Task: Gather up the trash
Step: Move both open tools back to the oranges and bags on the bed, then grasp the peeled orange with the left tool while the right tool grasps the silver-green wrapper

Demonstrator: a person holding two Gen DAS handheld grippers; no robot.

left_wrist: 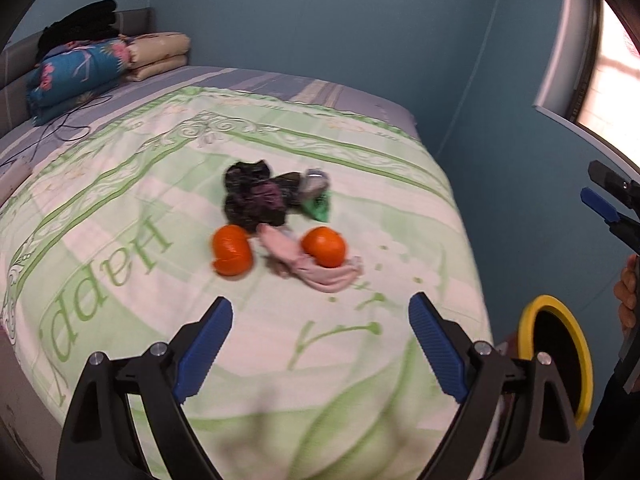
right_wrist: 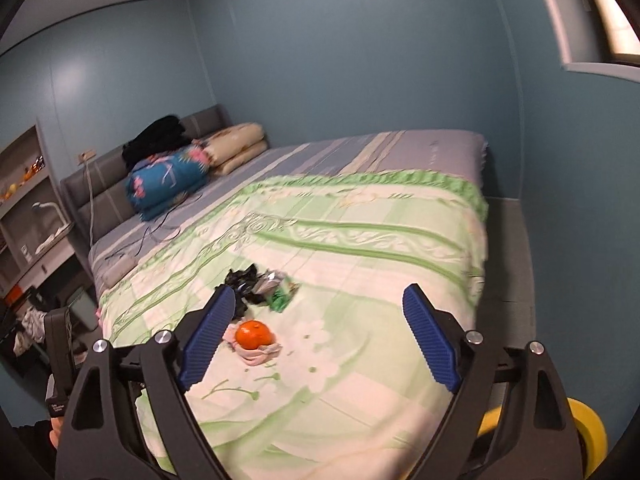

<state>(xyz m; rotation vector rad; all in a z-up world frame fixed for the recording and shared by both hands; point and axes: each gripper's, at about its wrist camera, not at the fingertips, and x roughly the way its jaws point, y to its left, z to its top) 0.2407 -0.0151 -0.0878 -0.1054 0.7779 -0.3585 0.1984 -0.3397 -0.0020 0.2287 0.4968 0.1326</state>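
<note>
On the green-and-white bed cover (left_wrist: pixel 120 208) lies a small heap of trash: a crumpled dark wrapper (left_wrist: pixel 252 200), a green wrapper (left_wrist: pixel 318 206), a silvery scrap (left_wrist: pixel 316 180), a pink tissue (left_wrist: pixel 316 272) and two oranges (left_wrist: pixel 233 251) (left_wrist: pixel 324 246). My left gripper (left_wrist: pixel 320 320) is open and empty, just short of the heap. My right gripper (right_wrist: pixel 318 312) is open and empty, farther back; in its view I see the dark wrapper (right_wrist: pixel 240 280), the green wrapper (right_wrist: pixel 282 298) and one orange (right_wrist: pixel 253 335). The other orange is hidden behind its left finger.
A yellow-rimmed bin (left_wrist: pixel 560 356) stands at the bed's near right corner, also in the right wrist view (right_wrist: pixel 588 436). Folded blankets (left_wrist: pixel 76 72) and dark clothes (left_wrist: pixel 84 24) lie at the headboard. A cable (left_wrist: pixel 60 128) runs over the sheet. A blue wall and window are on the right.
</note>
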